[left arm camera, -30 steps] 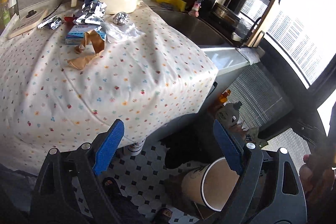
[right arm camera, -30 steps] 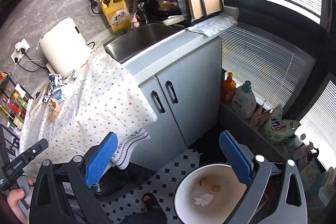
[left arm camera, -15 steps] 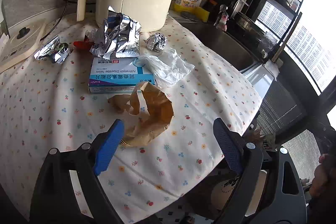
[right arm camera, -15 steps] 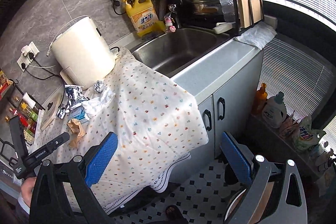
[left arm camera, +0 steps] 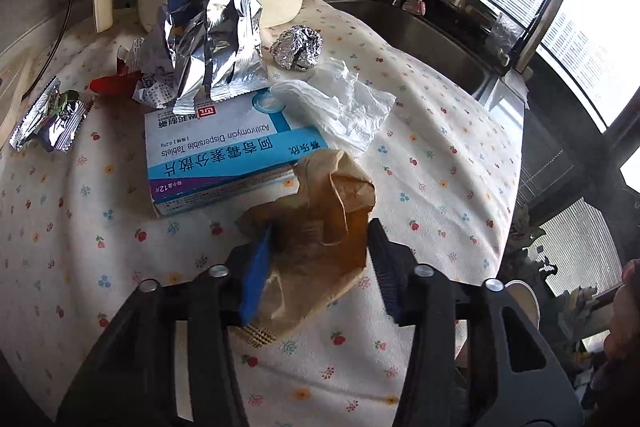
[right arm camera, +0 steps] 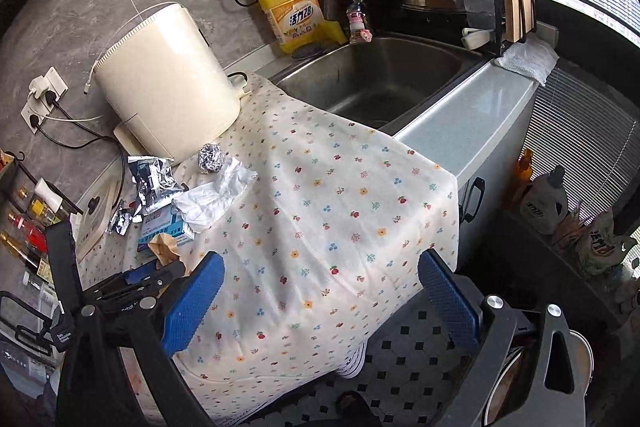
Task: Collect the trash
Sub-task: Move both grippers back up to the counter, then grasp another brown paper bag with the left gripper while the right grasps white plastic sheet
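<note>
A crumpled brown paper wrapper (left arm camera: 332,211) lies on the flowered tablecloth (left arm camera: 440,167), against a blue-and-white medicine box (left arm camera: 224,151). My left gripper (left arm camera: 320,229) is closing its jaws around the wrapper, and both blue pads touch its sides. Behind the box are a torn silver foil packet (left arm camera: 212,39), a foil ball (left arm camera: 298,47), a crumpled white tissue (left arm camera: 340,107), a small foil wrapper (left arm camera: 48,119) and a red scrap (left arm camera: 112,83). In the right wrist view my right gripper (right arm camera: 320,263) hangs open over the cloth's front edge with nothing in it, and the left gripper (right arm camera: 156,273) sits at the wrapper (right arm camera: 164,247).
A cream appliance (right arm camera: 164,83) stands behind the trash, with cables and wall sockets to its left. A steel sink (right arm camera: 380,83) and a yellow detergent bottle (right arm camera: 292,11) lie to the right. A white cup rim (left arm camera: 524,297) and a hand (left arm camera: 624,307) show low right.
My left gripper moved from the table's edge up to the trash pile and its jaws narrowed around the brown wrapper. My right gripper swung left, away from the bowl, to above the cloth.
</note>
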`<state>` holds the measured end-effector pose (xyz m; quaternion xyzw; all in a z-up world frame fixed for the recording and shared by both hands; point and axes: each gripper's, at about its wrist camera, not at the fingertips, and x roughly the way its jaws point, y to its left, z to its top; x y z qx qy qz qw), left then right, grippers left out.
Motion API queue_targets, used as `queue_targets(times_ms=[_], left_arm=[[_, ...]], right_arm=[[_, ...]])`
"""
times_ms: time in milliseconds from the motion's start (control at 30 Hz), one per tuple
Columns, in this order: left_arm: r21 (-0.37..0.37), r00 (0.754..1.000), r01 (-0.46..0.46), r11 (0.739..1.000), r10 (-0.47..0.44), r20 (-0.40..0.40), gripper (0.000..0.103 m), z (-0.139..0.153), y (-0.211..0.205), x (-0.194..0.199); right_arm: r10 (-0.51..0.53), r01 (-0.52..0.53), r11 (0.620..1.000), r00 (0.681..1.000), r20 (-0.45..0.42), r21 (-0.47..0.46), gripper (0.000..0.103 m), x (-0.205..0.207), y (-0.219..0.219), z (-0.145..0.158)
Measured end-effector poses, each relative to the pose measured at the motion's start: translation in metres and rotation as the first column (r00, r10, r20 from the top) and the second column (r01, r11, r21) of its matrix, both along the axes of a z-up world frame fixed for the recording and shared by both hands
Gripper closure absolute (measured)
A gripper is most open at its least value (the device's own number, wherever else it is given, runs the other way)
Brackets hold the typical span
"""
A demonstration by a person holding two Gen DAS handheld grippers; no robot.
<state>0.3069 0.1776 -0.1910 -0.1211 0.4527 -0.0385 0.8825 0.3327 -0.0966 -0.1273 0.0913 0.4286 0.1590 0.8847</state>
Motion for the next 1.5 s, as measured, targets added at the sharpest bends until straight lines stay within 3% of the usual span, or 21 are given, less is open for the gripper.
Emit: queue_targets(times_ms=[200, 433, 633, 933, 1067, 1167, 1200, 1233, 1300, 1500], left_arm=[[-0.074, 0.998, -0.049, 0.996, 0.052, 0.040, 0.086, 0.012, 0.024, -0.021], [-0.094, 0.972, -0.216, 0.972, 0.223, 0.075, 0.087, 0.027, 0.070, -0.064], [-0.095, 0.913, -0.393, 0.914, 0.401, 0.078, 0.087, 0.037, 0.115, -0.098], [-0.083, 0.820, -0.563, 0.822, 0.568, 0.071, 0.087, 0.042, 0.151, -0.143], [-0.080, 0.798, -0.594, 0.800, 0.599, 0.061, 0.087, 0.039, 0.157, -0.155], [-0.079, 0.792, -0.602, 0.794, 0.607, 0.065, 0.087, 0.041, 0.160, -0.164], [-0.078, 0.793, -0.602, 0.795, 0.606, 0.067, 0.087, 0.041, 0.160, -0.167], [-0.077, 0.794, -0.599, 0.797, 0.604, 0.068, 0.087, 0.042, 0.160, -0.168], [-0.078, 0.800, -0.591, 0.803, 0.596, 0.074, 0.087, 0.043, 0.160, -0.171], [-0.087, 0.820, -0.558, 0.825, 0.565, 0.092, 0.087, 0.045, 0.159, -0.180]], right_arm=[[0.114, -0.114, 0.993, 0.994, 0.002, -0.016, 0.008, 0.011, 0.044, -0.002], [0.257, -0.257, 0.966, 0.967, -0.004, -0.028, 0.015, 0.043, 0.107, -0.008], [0.345, -0.345, 0.937, 0.938, -0.020, -0.049, 0.019, 0.079, 0.150, -0.017], [0.367, -0.373, 0.920, 0.927, -0.069, -0.116, 0.025, 0.129, 0.190, -0.047], [0.342, -0.364, 0.916, 0.929, -0.142, -0.171, 0.040, 0.141, 0.197, -0.068], [0.355, -0.373, 0.889, 0.928, -0.115, -0.265, 0.046, 0.134, 0.206, -0.069], [0.354, -0.368, 0.877, 0.930, -0.104, -0.308, 0.057, 0.131, 0.209, -0.069], [0.359, -0.372, 0.879, 0.928, -0.099, -0.300, 0.065, 0.129, 0.208, -0.068], [0.344, -0.363, 0.892, 0.932, -0.116, -0.271, 0.094, 0.130, 0.204, -0.066], [0.309, -0.321, 0.923, 0.947, -0.088, -0.211, 0.099, 0.112, 0.184, -0.049]])
